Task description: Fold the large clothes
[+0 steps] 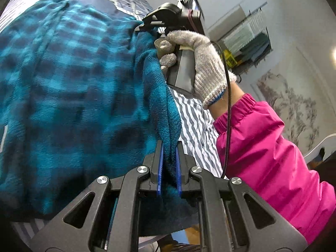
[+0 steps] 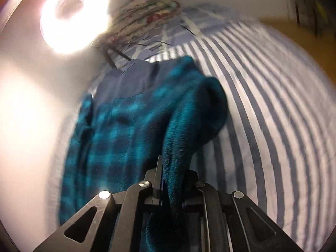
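Teal plaid fleece garment [image 1: 69,79] — pinched by left gripper [image 1: 169,163] and right gripper [image 2: 171,180].

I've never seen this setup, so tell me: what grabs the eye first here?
The teal plaid fleece garment fills the left of the left wrist view, its edge pinched in the left gripper. To the right, a gloved hand in a pink sleeve holds the right gripper, shut on the same fleece over a striped sheet.

Both wrist views close, angled down along fingers (fisheye); shared: teal plaid garment [image 1: 69,79] [image 2: 126,121], striped bedsheet [image 1: 195,126] [image 2: 273,115].
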A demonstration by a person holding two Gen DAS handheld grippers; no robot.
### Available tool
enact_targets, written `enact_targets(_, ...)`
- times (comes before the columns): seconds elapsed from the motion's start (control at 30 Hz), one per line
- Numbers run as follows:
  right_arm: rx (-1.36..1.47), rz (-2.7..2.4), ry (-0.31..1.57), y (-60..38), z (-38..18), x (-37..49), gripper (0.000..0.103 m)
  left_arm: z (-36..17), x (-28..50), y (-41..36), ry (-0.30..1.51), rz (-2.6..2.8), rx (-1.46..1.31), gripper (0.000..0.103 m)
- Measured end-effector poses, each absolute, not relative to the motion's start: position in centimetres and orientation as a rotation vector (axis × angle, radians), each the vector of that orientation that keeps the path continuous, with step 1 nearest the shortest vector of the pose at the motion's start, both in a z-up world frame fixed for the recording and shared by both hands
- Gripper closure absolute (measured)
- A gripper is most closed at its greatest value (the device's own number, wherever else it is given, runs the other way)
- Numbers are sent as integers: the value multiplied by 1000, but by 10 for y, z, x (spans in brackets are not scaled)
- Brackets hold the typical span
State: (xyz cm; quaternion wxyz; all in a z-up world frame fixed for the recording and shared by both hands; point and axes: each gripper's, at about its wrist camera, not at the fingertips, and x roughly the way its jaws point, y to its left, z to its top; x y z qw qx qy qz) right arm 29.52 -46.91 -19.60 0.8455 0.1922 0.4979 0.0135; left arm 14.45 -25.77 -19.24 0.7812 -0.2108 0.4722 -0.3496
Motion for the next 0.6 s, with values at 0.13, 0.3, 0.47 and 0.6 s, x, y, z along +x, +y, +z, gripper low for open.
enact_targets(0.13, 177, -3, 1052, -410, -178, 308, 95, -197, 145, -229, 1019, -717, -532, 95)
enact_targets(0.3, -178, 21, 1035, -316, -177, 318, 95, -209, 145, -190, 1027, -648, -611, 95)
enact_targets(0.47, -387, 94, 1041, -241, -201, 326, 95, -223, 145, -168, 1044, -590, -642, 95)
enact_targets(0.6, -412, 110, 1089, -224, -227, 332, 95, -226, 145, -164, 1038, -573, -629, 95)
